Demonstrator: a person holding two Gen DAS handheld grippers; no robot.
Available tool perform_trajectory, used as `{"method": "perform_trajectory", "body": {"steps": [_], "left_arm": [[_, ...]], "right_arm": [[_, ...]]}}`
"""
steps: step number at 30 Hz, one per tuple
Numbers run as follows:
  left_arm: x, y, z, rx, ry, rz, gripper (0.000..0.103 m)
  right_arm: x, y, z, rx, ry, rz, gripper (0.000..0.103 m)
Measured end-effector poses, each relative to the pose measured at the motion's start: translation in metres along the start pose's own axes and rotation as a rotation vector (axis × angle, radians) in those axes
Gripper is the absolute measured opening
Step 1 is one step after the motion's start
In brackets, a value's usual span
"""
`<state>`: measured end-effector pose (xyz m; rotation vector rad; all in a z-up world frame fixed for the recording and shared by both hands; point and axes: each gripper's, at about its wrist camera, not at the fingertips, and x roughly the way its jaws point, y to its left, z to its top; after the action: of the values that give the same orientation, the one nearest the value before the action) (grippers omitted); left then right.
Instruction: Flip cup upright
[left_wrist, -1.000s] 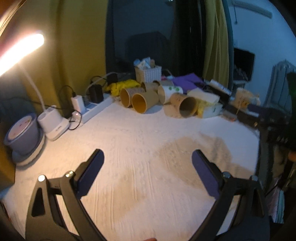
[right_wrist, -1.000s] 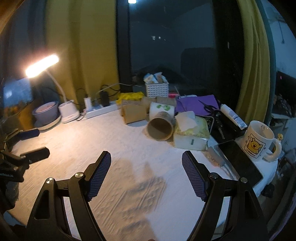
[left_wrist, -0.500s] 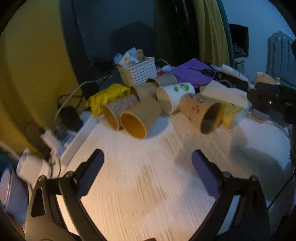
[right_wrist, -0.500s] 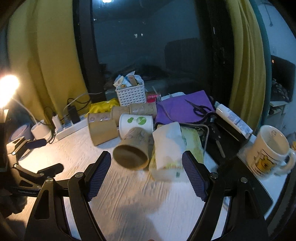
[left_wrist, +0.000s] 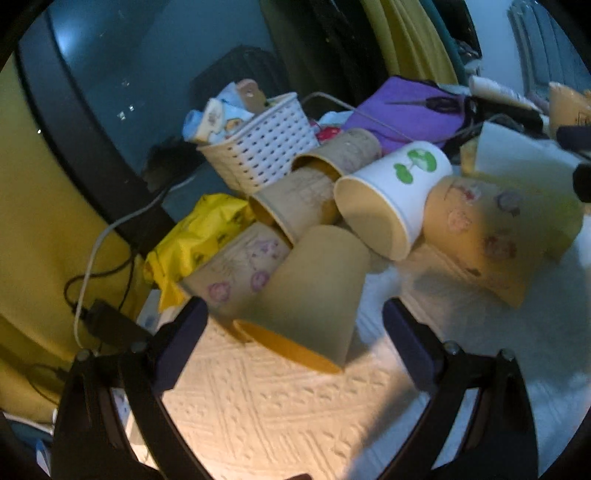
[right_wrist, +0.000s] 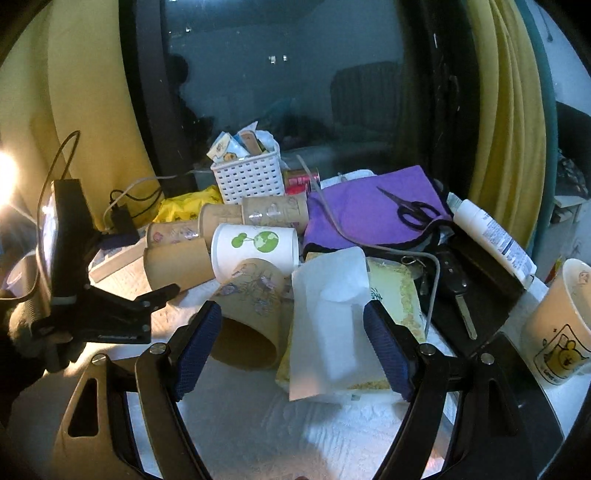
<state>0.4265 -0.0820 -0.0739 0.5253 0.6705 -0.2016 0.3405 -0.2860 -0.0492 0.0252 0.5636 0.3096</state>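
Note:
Several paper cups lie on their sides in a pile on the white cloth. In the left wrist view a plain tan cup (left_wrist: 314, 295) lies nearest, mouth toward me, just ahead of and between the fingers of my open left gripper (left_wrist: 295, 339). A white cup with a green print (left_wrist: 395, 195) and a patterned tan cup (left_wrist: 480, 232) lie behind it. In the right wrist view my open right gripper (right_wrist: 291, 347) is close to the patterned tan cup (right_wrist: 251, 302) and a tissue pack (right_wrist: 332, 317). The left gripper's body (right_wrist: 92, 310) shows at the left.
A white basket (left_wrist: 266, 147) with packets stands behind the cups, beside a yellow bag (left_wrist: 199, 232) and a charger cable (left_wrist: 96, 258). A purple cloth (right_wrist: 369, 210) with scissors (right_wrist: 410, 210), keys (right_wrist: 458, 291), a tube (right_wrist: 491, 236) and a mug (right_wrist: 557, 332) crowd the right.
Both grippers have moved forward toward the pile of cups, which now looms much larger. The left gripper has closed in on the plain tan cup. Both stay open.

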Motion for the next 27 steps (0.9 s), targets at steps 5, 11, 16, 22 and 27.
{"method": "perform_trajectory", "body": {"steps": [5, 11, 16, 22, 27], "left_arm": [[0.008, -0.007, 0.0, 0.032, 0.014, 0.004, 0.073], [-0.007, -0.006, 0.0, 0.021, -0.003, -0.001, 0.072], [-0.037, -0.006, -0.008, -0.008, -0.014, -0.011, 0.072], [-0.095, -0.009, -0.032, -0.064, -0.015, -0.05, 0.072], [-0.155, -0.019, -0.062, -0.122, -0.026, -0.085, 0.072]], "right_arm": [[0.003, -0.001, -0.001, 0.004, 0.009, 0.004, 0.082], [-0.004, 0.0, -0.003, 0.004, 0.004, 0.001, 0.082], [-0.017, 0.005, -0.005, 0.001, -0.004, 0.002, 0.082], [-0.042, 0.02, -0.019, -0.018, -0.001, 0.016, 0.082], [-0.069, 0.034, -0.04, -0.023, 0.013, 0.029, 0.082]]}}
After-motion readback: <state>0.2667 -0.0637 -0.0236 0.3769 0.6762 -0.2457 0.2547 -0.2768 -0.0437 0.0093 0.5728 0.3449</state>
